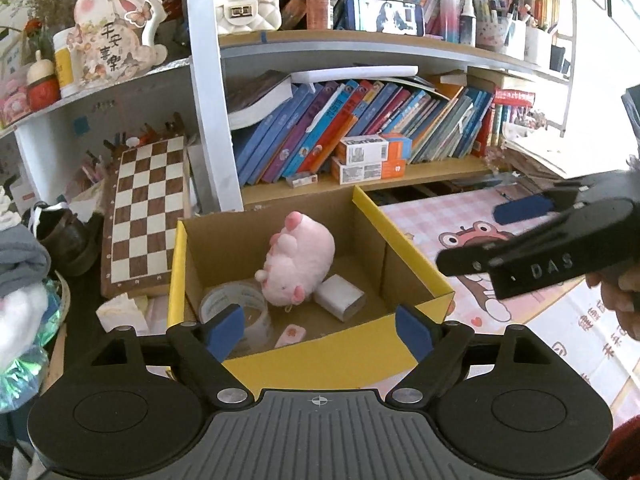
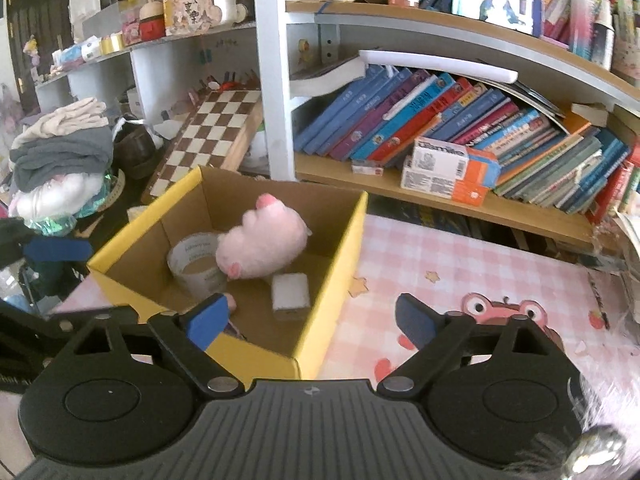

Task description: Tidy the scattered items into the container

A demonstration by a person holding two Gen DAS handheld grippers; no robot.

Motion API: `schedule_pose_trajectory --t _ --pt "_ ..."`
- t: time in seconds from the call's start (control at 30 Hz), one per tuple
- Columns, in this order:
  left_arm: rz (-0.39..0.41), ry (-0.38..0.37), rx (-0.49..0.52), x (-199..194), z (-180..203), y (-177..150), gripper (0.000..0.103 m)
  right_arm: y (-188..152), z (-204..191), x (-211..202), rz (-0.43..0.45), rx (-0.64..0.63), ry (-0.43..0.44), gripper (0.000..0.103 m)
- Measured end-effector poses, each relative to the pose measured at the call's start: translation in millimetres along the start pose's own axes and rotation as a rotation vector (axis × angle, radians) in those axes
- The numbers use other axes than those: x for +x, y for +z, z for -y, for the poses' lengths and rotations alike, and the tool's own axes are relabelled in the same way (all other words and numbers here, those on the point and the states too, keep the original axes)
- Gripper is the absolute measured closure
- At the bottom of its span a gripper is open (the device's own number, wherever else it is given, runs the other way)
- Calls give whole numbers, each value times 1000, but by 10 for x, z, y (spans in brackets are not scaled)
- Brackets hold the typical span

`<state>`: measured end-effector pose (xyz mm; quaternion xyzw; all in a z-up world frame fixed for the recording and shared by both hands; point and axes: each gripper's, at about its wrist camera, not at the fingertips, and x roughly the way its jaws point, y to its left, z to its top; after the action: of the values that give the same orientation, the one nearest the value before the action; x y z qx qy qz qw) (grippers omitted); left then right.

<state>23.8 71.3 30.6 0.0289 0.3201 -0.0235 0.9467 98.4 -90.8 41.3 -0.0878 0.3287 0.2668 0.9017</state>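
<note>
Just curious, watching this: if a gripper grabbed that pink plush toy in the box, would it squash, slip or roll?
The pink plush toy looks fluffy and rounded, so it would probably squash and feel light. Its fuzzy fabric likely grips well. Lying against the tape roll, it seems unlikely to roll.

A wooden bookshelf (image 1: pixel 400 46) with white posts stands behind the worktop (image 2: pixel 480 264), full of leaning books (image 2: pixel 420 120). A chessboard (image 1: pixel 146 208) leans beside it. Bright daylight comes from the right.
</note>
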Motion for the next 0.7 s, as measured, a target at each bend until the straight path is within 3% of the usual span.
schedule_pose_trajectory --t 0.17,0.7 --pt "-9 23 -20 -8 94 -23 12 -159 120 -84 -12 8 -48 7" --pt "-42 33 -9 44 544 -133 12 -655 421 -330 -65 70 -126 6"
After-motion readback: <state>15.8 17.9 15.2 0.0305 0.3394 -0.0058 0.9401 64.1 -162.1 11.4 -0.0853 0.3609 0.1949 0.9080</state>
